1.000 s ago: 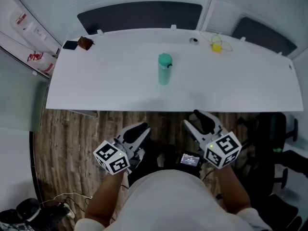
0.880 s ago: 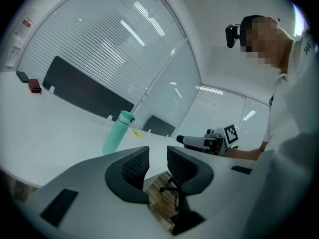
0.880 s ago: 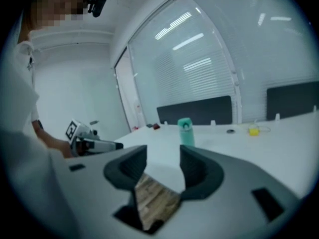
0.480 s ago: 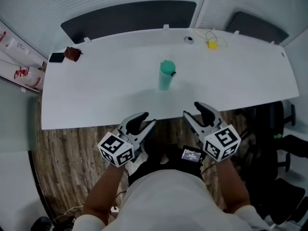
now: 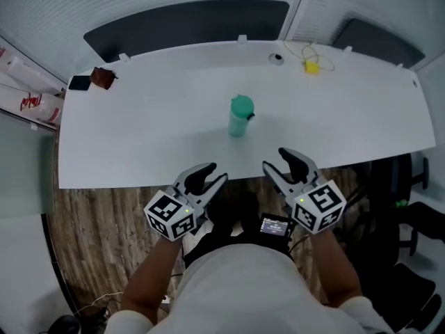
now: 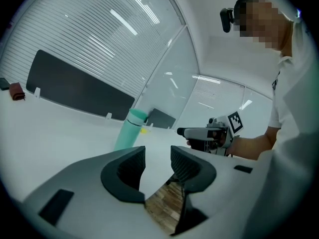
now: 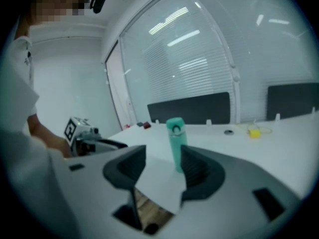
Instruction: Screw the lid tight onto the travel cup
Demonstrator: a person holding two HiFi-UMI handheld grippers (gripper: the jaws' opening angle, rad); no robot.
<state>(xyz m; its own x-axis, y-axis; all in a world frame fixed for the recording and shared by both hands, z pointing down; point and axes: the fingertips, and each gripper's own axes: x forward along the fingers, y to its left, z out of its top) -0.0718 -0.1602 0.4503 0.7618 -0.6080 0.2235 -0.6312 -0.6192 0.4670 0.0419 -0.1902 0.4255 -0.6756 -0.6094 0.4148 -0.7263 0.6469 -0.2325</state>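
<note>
A teal travel cup (image 5: pixel 240 118) stands upright in the middle of the white table (image 5: pixel 139 131), its lid (image 5: pixel 242 105) on top. Both grippers hover at the table's near edge, well short of the cup. My left gripper (image 5: pixel 211 177) has its jaws opening, with nothing between them. The right gripper (image 5: pixel 279 162) is open and empty too. In the left gripper view the cup (image 6: pixel 128 131) rises beyond the left gripper (image 6: pixel 157 156), up and to the left. In the right gripper view the cup (image 7: pixel 174 133) shows past the gap of the right gripper (image 7: pixel 163 153).
At the table's far edge lie a yellow item with a cable (image 5: pixel 311 67) and a small round object (image 5: pixel 277 58). A dark red item (image 5: pixel 104 77) and a black one (image 5: pixel 79 83) sit at the far left corner. A black chair (image 5: pixel 410 214) stands at the right.
Both grippers have come forward from over the floor to the table's near edge. The left jaws have spread wider. The cup has stayed put.
</note>
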